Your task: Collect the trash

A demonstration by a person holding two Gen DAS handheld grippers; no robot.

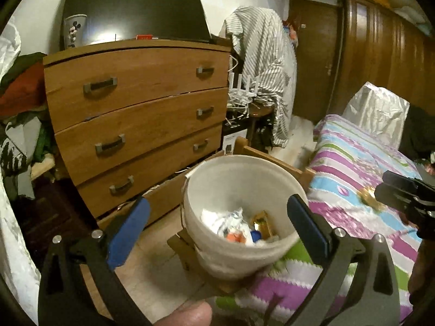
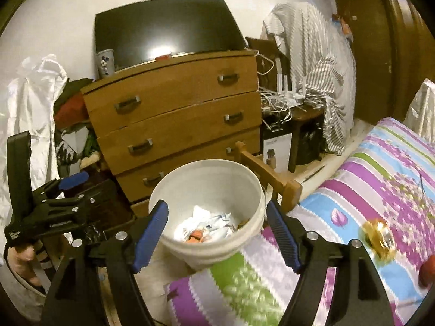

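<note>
A: Now, the left wrist view?
B: Left gripper (image 1: 217, 220) spread, empty; round white plastic bucket (image 1: 236, 255) at six o'clock holds crumpled white, orange, gold trash (image 1: 239, 225).
A: Right wrist view?
B: Right gripper (image 2: 216, 233) spread, empty; shiny gold crumpled wrapper (image 2: 378, 240) at four o'clock on the striped floral bedspread (image 2: 353, 190).

White trash-filled bucket (image 2: 209, 190); gold wrapper (image 2: 378, 237) on bed.

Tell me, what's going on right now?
Both claws open, empty: left claw, right claw. White bucket holds trash. Gold wrapper loose on bed. Nothing blocking.
</note>
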